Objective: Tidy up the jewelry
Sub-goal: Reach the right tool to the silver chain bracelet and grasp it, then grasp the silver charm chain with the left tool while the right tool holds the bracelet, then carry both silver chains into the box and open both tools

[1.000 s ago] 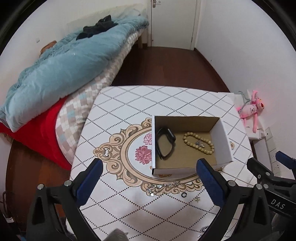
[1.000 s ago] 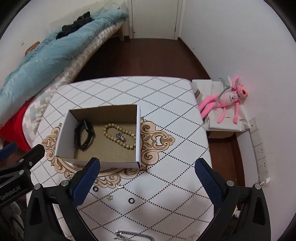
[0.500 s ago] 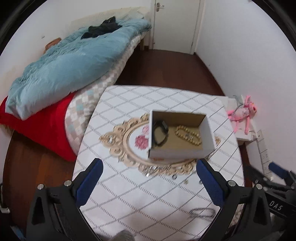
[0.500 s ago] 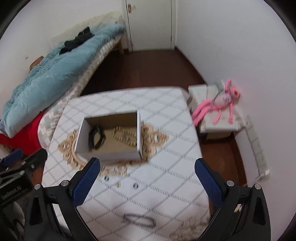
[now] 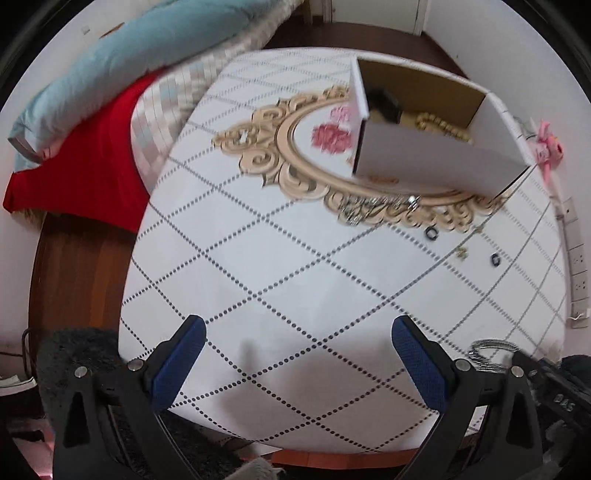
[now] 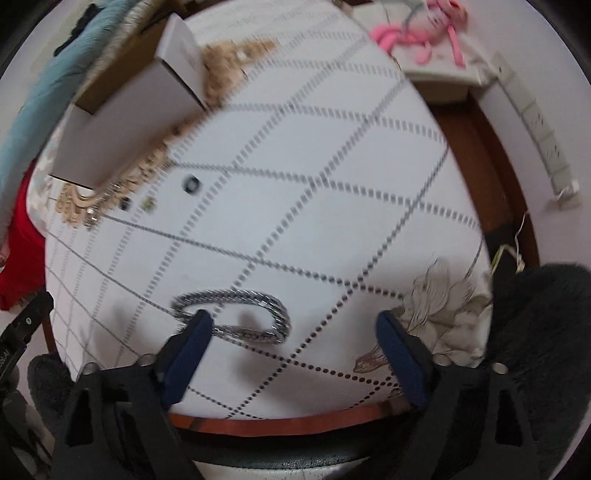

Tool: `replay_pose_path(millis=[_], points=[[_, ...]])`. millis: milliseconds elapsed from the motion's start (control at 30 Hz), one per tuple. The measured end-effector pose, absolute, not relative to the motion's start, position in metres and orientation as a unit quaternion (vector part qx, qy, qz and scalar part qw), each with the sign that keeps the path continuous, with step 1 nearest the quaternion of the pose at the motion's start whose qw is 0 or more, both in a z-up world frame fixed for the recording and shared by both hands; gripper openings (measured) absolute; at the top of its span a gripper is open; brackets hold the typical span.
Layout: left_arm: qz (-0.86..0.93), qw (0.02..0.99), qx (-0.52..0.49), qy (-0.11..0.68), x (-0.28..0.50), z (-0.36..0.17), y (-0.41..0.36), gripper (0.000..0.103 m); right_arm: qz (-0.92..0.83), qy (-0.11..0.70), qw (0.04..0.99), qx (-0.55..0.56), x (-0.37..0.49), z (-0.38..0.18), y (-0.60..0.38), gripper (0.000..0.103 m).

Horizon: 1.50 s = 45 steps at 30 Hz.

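A white cardboard box (image 5: 436, 162) stands on the patterned table (image 5: 295, 280); inside lie a black band (image 5: 384, 105) and a beaded bracelet (image 5: 443, 127). A thin silver chain (image 5: 380, 208) lies in front of the box, with two small black rings (image 5: 431, 232) and a tiny gold piece (image 5: 461, 252) nearby. A thick silver chain bracelet (image 6: 236, 314) lies near the table's front edge, just ahead of my right gripper (image 6: 291, 343), which is open and empty. My left gripper (image 5: 295, 354) is open and empty low over the front of the table. The box (image 6: 125, 122) also shows in the right wrist view.
A bed with a blue duvet (image 5: 122, 55) and red sheet (image 5: 77, 173) lies left of the table. A pink plush toy (image 6: 424, 26) lies on a low white stand at the right. Wall sockets (image 6: 543, 144) run along the right wall. Dark wood floor surrounds the table.
Both grippers have dropped low and pulled back toward the table's front edge. The box now sits far ahead, and the silver bracelet lies close to the right gripper. Both stay open.
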<state>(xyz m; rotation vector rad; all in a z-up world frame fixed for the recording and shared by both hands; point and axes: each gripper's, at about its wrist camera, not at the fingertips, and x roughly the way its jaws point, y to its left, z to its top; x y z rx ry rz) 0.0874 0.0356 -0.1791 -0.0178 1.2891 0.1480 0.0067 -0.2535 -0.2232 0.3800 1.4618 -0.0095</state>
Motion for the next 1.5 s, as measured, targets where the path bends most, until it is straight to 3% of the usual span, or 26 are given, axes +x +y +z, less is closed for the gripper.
replay_pose_path(millis=[67, 200, 267, 333, 667, 833, 1100, 1200, 1267, 1300, 1333, 1500], points=[[0.070, 0.794, -0.009, 0.603, 0.086, -0.183, 0.037, 0.103, -0.004, 0.661, 0.735, 0.152, 0.006, -0.220, -0.247, 0.071], [0.071, 0.793, -0.012, 0.605, 0.087, -0.186, 0.039, 0.103, -0.004, 0.649, 0.757, 0.070, 0.001, -0.216, -0.222, 0.066], [0.073, 0.793, -0.014, 0.605, 0.089, -0.186, 0.041, 0.103, 0.007, 0.631, 0.775, 0.040, -0.004, -0.209, -0.210, 0.032], [0.074, 0.793, -0.018, 0.605, 0.091, -0.186, 0.045, 0.103, 0.019, 0.627, 0.778, 0.033, -0.005, -0.205, -0.201, 0.008], [0.046, 0.807, -0.049, 0.587, 0.122, -0.181, 0.068, 0.102, 0.036, 0.554, 0.827, 0.088, 0.045, -0.154, -0.187, 0.004], [-0.009, 0.802, -0.057, 0.595, 0.152, -0.194, 0.051, 0.080, 0.028, 0.561, 0.820, 0.114, 0.075, -0.171, -0.209, 0.004], [-0.037, 0.794, -0.004, 0.607, 0.177, -0.221, 0.014, 0.079, 0.010, 0.573, 0.806, 0.147, 0.082, -0.206, -0.240, 0.004], [-0.045, 0.805, 0.023, 0.592, 0.177, -0.219, 0.003, 0.064, 0.005, 0.577, 0.802, 0.155, 0.080, -0.211, -0.246, 0.004], [-0.057, 0.811, 0.032, 0.582, 0.177, -0.215, -0.003, 0.039, 0.005, 0.580, 0.800, 0.157, 0.080, -0.215, -0.246, 0.004], [-0.062, 0.811, 0.036, 0.581, 0.178, -0.213, -0.005, 0.012, 0.005, 0.581, 0.799, 0.157, 0.079, -0.216, -0.246, 0.004], [-0.067, 0.808, 0.034, 0.584, 0.180, -0.212, -0.007, 0.006, 0.006, 0.580, 0.799, 0.157, 0.079, -0.216, -0.246, 0.004], [-0.077, 0.808, 0.013, 0.584, 0.180, -0.207, -0.001, 0.002, 0.021, 0.580, 0.799, 0.159, 0.079, -0.214, -0.241, 0.004]])
